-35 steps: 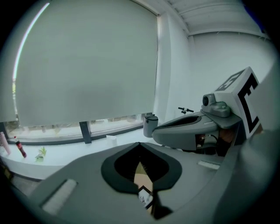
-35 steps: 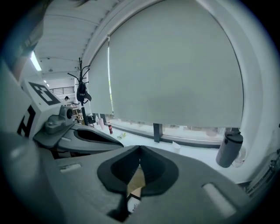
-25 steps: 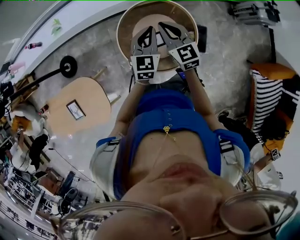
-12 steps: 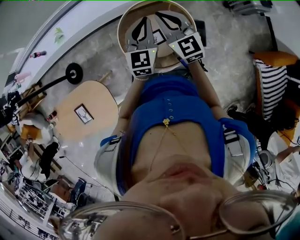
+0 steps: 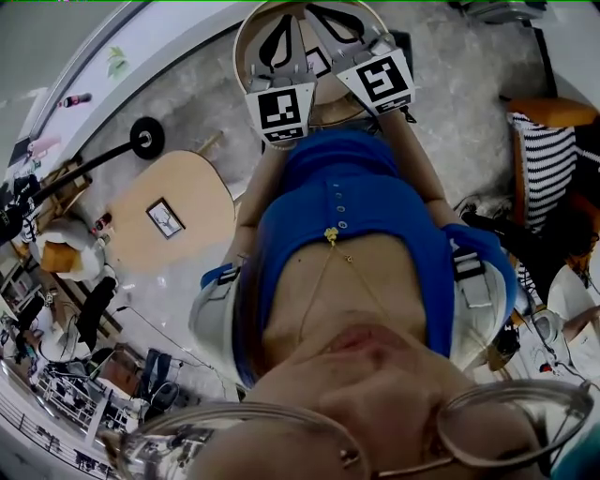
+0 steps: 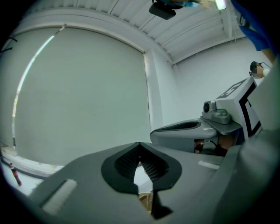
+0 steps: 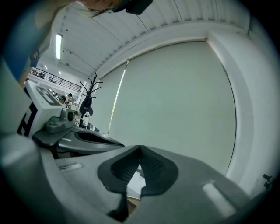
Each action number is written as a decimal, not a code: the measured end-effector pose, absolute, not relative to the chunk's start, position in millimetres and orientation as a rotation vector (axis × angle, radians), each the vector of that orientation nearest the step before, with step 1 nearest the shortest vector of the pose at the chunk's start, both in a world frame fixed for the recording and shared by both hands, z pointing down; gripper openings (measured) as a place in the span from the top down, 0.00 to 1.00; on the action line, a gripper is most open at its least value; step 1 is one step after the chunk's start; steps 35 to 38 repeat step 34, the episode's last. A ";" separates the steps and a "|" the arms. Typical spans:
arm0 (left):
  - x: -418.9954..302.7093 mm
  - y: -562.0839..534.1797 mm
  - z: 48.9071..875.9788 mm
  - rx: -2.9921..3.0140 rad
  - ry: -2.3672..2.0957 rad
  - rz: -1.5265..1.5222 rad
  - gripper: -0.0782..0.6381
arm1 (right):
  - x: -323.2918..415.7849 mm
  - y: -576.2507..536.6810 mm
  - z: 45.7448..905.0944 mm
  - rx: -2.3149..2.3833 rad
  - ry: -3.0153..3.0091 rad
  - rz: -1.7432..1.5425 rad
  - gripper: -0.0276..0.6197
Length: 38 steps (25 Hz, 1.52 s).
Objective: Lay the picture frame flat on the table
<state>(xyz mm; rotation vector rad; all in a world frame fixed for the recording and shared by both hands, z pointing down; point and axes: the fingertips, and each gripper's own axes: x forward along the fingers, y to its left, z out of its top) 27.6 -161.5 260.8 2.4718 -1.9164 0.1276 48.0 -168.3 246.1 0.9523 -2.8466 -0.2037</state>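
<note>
In the head view a small dark picture frame [image 5: 320, 62] lies on the round wooden table [image 5: 246, 47], seen between my two grippers. Both grippers are held high above the table, side by side. The left gripper [image 5: 284, 21] is shut, its marker cube toward the person's chest. The right gripper [image 5: 312, 11] is shut too. In the left gripper view the jaw tips [image 6: 139, 145] meet with nothing between them, and the same holds in the right gripper view [image 7: 140, 148]. Both gripper views look level at a pale window blind; neither shows the frame.
A second wooden table [image 5: 178, 211] with another small picture frame [image 5: 165, 217] stands at the left. A black floor lamp [image 5: 142, 138] leans beside it. A striped chair [image 5: 534, 178] stands at the right. The person's blue top fills the middle of the head view.
Both grippers have risen together and now sit nearer the top of the head view, larger in the picture. Their jaws stayed shut. The frame on the round table has not moved.
</note>
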 end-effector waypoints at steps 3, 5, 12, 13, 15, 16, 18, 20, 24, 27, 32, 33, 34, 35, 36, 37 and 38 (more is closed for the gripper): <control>26.6 -157.4 262.5 2.456 -1.932 0.124 0.89 | 48.6 -166.4 245.8 0.949 -2.852 -0.212 0.96; 24.6 -156.2 262.5 2.451 -1.942 0.115 0.89 | 46.7 -165.7 246.7 0.941 -2.853 -0.225 0.96; 18.5 -153.8 258.7 2.434 -1.950 0.111 0.89 | 38.5 -161.1 247.6 0.901 -2.859 -0.198 0.96; 19.6 -153.4 258.0 2.430 -1.949 0.107 0.89 | 39.1 -160.5 247.4 0.895 -2.859 -0.192 0.96; 21.2 -151.6 258.5 2.429 -1.956 0.113 0.89 | 40.9 -158.4 248.9 0.886 -2.855 -0.186 0.96; 21.7 -150.6 259.5 2.429 -1.958 0.116 0.89 | 41.4 -157.5 250.1 0.883 -2.852 -0.186 0.96; 19.9 -148.8 261.2 2.427 -1.959 0.118 0.89 | 39.9 -156.2 252.0 0.878 -2.848 -0.184 0.96; 15.7 -146.8 262.9 2.421 -1.960 0.118 0.89 | 36.2 -154.8 253.7 0.875 -2.845 -0.180 0.96; 12.8 -145.8 267.5 2.414 -1.948 0.118 0.89 | 32.9 -154.7 257.4 0.873 -2.834 -0.179 0.96; 13.2 -147.3 269.2 2.413 -1.938 0.121 0.89 | 33.0 -157.2 260.1 0.873 -2.830 -0.169 0.96; 8.4 -153.2 270.0 2.417 -1.942 0.126 0.89 | 31.5 -164.1 262.7 0.870 -2.834 -0.156 0.96; 8.0 -153.8 270.2 2.419 -1.944 0.127 0.89 | 31.7 -164.6 263.2 0.869 -2.836 -0.152 0.96; 7.7 -154.3 270.3 2.421 -1.946 0.129 0.89 | 32.1 -165.0 263.8 0.868 -2.839 -0.148 0.96; 7.7 -154.3 270.3 2.421 -1.946 0.129 0.89 | 32.1 -165.0 263.8 0.868 -2.839 -0.148 0.96; 7.7 -154.3 270.3 2.421 -1.946 0.129 0.89 | 32.1 -165.0 263.8 0.868 -2.839 -0.148 0.96; 7.7 -154.3 270.3 2.421 -1.946 0.129 0.89 | 32.1 -165.0 263.8 0.868 -2.839 -0.148 0.96; 7.7 -154.3 270.3 2.421 -1.946 0.129 0.89 | 32.1 -165.0 263.8 0.868 -2.839 -0.148 0.96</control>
